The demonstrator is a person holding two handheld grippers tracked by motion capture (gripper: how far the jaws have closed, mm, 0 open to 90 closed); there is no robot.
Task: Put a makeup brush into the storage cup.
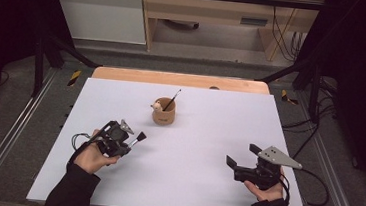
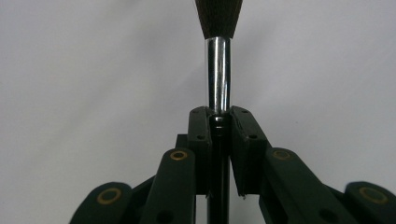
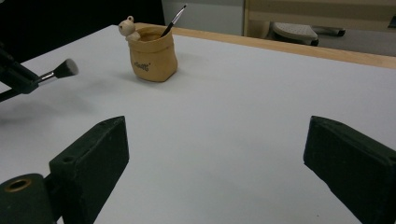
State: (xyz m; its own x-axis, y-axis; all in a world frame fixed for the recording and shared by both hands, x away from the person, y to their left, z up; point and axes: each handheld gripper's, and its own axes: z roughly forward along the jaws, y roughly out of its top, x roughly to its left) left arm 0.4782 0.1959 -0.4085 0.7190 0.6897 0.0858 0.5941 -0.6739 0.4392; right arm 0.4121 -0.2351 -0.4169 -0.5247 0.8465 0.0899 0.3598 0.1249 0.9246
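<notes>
A makeup brush (image 2: 218, 70) with a chrome ferrule and dark bristles sticks out from my left gripper (image 2: 219, 116), whose pads are shut on its black handle. In the high view that gripper (image 1: 130, 141) hovers over the left of the white table, the brush (image 1: 139, 138) pointing right and away. A tan pouch-shaped holder (image 1: 164, 112) with a small bear figure on its rim stands mid-table and holds a thin brush (image 1: 172, 100). My right gripper (image 1: 241, 156) rests low at the right, jaws wide apart, nothing between them. In the right gripper view the holder (image 3: 152, 55) sits far left.
The white table top (image 1: 192, 149) has a wooden strip (image 1: 180, 79) along its far edge. Black frame posts stand at both sides, and cables trail on the floor at the right. A wooden desk stands beyond the table.
</notes>
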